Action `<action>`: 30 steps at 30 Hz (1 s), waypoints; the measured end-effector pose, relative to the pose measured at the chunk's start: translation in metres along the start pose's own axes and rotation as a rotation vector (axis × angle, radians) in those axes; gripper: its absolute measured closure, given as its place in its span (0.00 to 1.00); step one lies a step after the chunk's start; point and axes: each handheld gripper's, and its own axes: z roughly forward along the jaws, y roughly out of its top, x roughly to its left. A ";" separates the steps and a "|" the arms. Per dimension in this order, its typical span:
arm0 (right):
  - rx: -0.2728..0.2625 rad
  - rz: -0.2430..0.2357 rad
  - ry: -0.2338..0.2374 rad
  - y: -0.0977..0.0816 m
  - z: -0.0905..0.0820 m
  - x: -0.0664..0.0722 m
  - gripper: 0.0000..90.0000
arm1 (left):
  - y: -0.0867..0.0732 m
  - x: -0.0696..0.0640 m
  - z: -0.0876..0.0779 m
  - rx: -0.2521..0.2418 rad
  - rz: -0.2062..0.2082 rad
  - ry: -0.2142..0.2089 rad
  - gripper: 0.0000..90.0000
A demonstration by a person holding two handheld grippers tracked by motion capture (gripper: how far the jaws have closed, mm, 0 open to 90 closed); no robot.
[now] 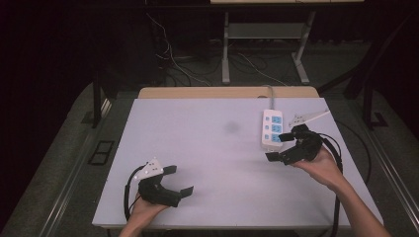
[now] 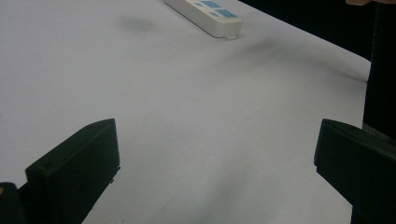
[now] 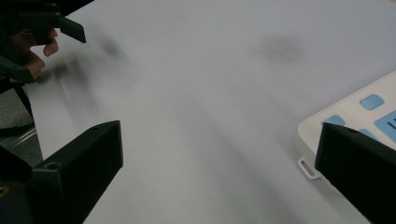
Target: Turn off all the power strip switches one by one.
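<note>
Left claw (image 1: pixel 179 179) low at near-left of table (image 1: pixel 207 148), jaws wide, empty. Right claw (image 1: pixel 282 144) wide too, just beside white power strip (image 1: pixel 272 129) at far right, maybe touching its near end.

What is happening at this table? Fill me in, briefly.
A person holds a two-jaw gripper in each hand over a white table. Neither holds anything. The left gripper sits open near the front edge. The right gripper, also open, is at the near end of a white power strip with blue sockets, lying on the table's right side. Whether it touches the strip cannot be told.
</note>
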 end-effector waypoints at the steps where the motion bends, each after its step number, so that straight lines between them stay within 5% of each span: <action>1: 0.003 -0.004 -0.002 0.002 0.000 -0.001 0.01 | 0.000 0.000 0.000 -0.001 0.000 -0.001 0.00; 30: 0.094 -0.003 -0.035 0.038 0.021 -0.045 0.01 | 0.000 0.001 -0.001 -0.004 0.001 -0.001 0.00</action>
